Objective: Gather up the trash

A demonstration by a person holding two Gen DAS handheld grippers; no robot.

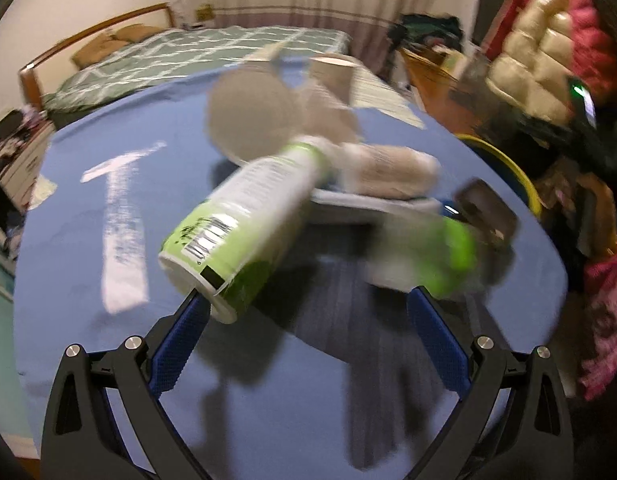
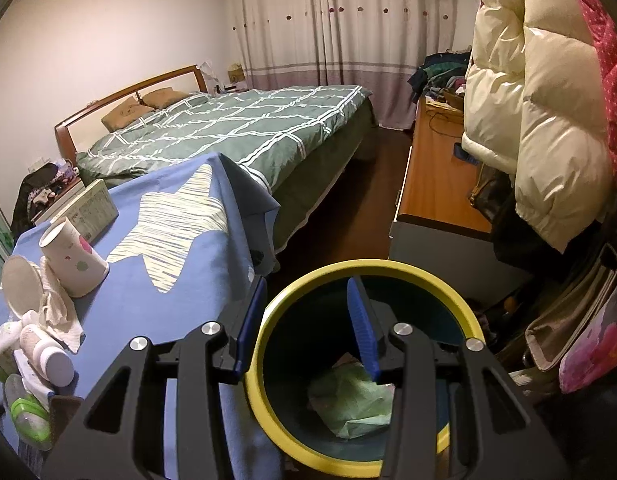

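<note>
The left gripper (image 1: 308, 312) is spread wide over the blue cloth (image 1: 88, 280), holding nothing. A green-and-white can (image 1: 244, 216) lies tilted just ahead of it, its base touching the tip of the left finger (image 1: 180, 340); whether the can rests on the cloth or is in the air I cannot tell, as the view is blurred. Beyond the can sit a round mirror (image 1: 248, 116), a crumpled rag (image 1: 388, 172) and a paper cup (image 1: 332, 76). A green lump (image 1: 448, 260) lies near the right finger, too smeared to name.

The right gripper (image 2: 308, 320) is also spread and empty, hanging over the mouth of a yellow-rimmed bin (image 2: 448, 292) that stands just beside the cloth-covered table (image 2: 188, 280). Green crumpled trash (image 2: 352, 404) lies at the bin's bottom. In this view the cup (image 2: 74, 264) stands on the cloth beside the mirror (image 2: 22, 288) and the rag (image 2: 60, 312), with a white bottle (image 2: 48, 356) lying near the table's edge. A bed (image 2: 236, 132) stands behind the table, and a cream jacket (image 2: 528, 112) hangs at the right.
</note>
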